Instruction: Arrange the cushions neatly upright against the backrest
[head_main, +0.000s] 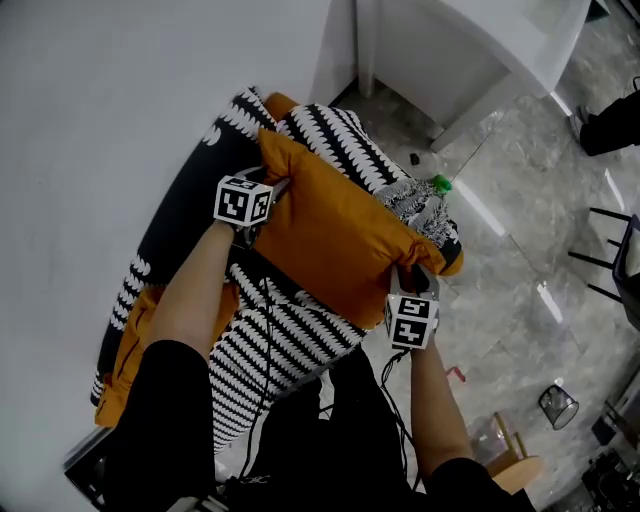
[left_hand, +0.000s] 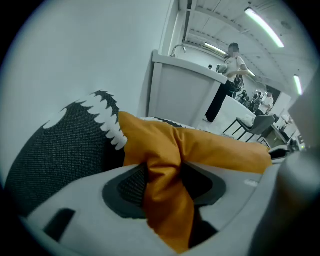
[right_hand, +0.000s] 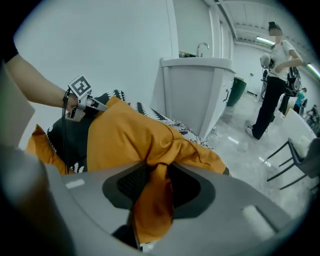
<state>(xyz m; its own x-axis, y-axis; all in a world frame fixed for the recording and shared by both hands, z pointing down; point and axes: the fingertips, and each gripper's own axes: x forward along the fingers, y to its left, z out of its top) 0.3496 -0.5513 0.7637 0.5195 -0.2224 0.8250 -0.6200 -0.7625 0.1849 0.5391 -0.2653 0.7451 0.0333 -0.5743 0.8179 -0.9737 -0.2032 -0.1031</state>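
2 grips: orange cushion (head_main: 340, 235) pinched at opposite corners
Left gripper (left_hand: 161, 185): jaws closed on 1 corner fold
Right gripper (right_hand: 152, 187): jaws closed on the other
Cushion place: over striped cushions (head_main: 300, 335)

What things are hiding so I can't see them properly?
- Sofa backrest: head view, covered by the orange cushion and striped cushions.
- Second orange cushion: head view, mostly under the person's left arm.
- Round floor object: head view, too small to name.
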